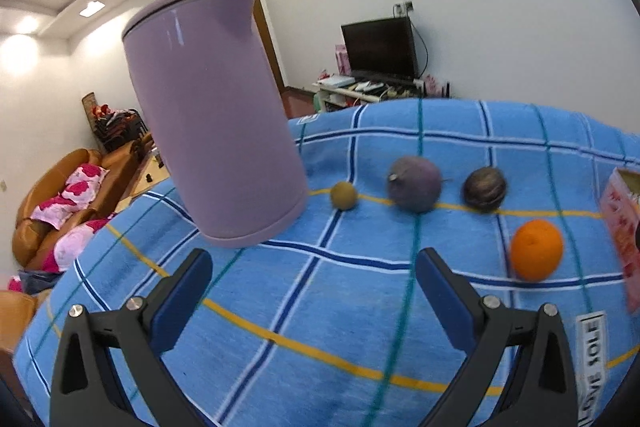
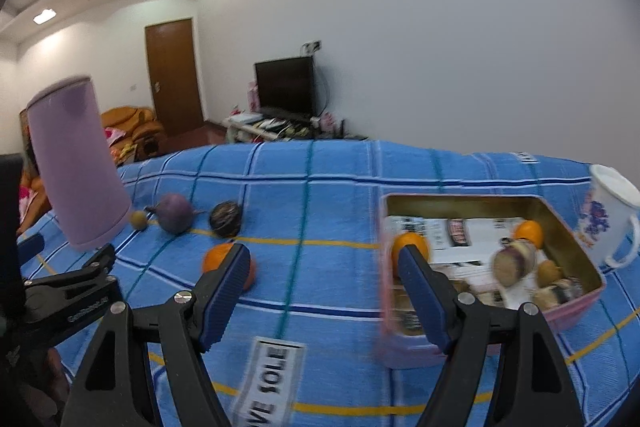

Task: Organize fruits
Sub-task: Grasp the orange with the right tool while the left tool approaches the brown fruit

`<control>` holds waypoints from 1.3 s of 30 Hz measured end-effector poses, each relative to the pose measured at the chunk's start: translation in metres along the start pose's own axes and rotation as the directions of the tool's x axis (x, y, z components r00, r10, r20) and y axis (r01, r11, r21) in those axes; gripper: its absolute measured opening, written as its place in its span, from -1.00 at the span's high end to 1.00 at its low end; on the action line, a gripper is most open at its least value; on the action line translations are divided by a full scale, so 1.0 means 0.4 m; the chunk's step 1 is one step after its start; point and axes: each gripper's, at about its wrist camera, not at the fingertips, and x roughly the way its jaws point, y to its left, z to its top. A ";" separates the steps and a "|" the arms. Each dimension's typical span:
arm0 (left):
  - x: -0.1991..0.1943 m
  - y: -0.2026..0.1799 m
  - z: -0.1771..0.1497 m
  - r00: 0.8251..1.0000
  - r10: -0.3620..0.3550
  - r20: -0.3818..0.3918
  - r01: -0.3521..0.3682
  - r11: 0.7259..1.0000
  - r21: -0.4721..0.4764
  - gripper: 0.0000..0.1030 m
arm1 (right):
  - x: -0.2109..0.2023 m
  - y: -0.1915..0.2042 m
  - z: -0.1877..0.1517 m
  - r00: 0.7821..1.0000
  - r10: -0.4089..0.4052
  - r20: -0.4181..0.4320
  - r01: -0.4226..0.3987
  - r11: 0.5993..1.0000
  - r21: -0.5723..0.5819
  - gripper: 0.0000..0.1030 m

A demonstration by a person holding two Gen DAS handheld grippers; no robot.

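Fruit sorting partly done
Several fruits sit in the tin [image 2: 576, 227]; four remain outside; left gripper [image 1: 314, 297] and right gripper [image 2: 322, 291] wide, empty.

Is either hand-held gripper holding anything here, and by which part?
Nothing is held. The left hand-held gripper and right hand-held gripper both stand open and empty above the blue checked cloth.

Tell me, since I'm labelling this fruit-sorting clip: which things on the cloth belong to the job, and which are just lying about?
Job:
- loose orange
- small green fruit
- purple fruit
- dark round fruit
- pink tin, already holding fruit

Lying about:
- lilac kettle
- white mug
- television
- sofa
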 end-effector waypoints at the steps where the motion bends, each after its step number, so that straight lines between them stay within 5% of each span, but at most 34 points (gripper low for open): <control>1: 0.009 0.002 0.003 1.000 0.005 -0.005 -0.005 1.000 0.006 -1.00 | 0.012 0.013 0.002 1.000 0.013 -0.015 -0.013 1.000 -0.006 -0.51; 7: 0.059 0.036 0.003 0.997 -0.019 -0.081 0.015 0.999 -0.044 -1.00 | 0.122 0.096 0.015 0.975 0.139 -0.174 -0.151 0.987 -0.060 -0.51; 16: 0.096 0.078 -0.012 0.985 -0.075 -0.155 0.053 0.988 -0.143 -1.00 | 0.255 0.153 0.022 0.924 0.186 -0.334 -0.223 0.972 -0.074 -0.50; 19: 0.103 0.070 -0.013 0.981 -0.094 -0.168 0.073 0.989 -0.132 -1.00 | 0.282 0.170 0.012 0.902 0.191 -0.387 -0.244 0.965 -0.094 -0.24; 22: 0.103 0.058 -0.012 0.980 -0.106 -0.168 0.088 0.990 -0.113 -1.00 | 0.288 0.172 0.012 0.903 0.172 -0.393 -0.231 0.967 -0.107 -0.04; 26: 0.091 0.050 -0.009 0.981 -0.124 -0.148 0.109 0.989 -0.100 -1.00 | 0.276 0.156 0.007 0.897 0.211 -0.388 -0.259 0.963 -0.075 0.03; 28: 0.081 0.051 -0.008 0.981 -0.144 -0.129 0.131 0.986 -0.107 -1.00 | 0.257 0.140 0.006 0.904 0.219 -0.368 -0.256 0.965 -0.053 0.03; 33: 0.038 0.002 0.025 0.963 -0.264 -0.046 0.260 0.962 -0.079 -0.99 | 0.122 0.072 0.012 0.974 0.184 -0.134 -0.189 0.982 -0.026 0.03; 39: 0.037 -0.127 0.109 0.919 -0.392 -0.026 0.393 0.920 0.012 -0.81 | 0.038 -0.024 0.014 0.993 0.112 -0.039 -0.111 0.994 0.027 0.03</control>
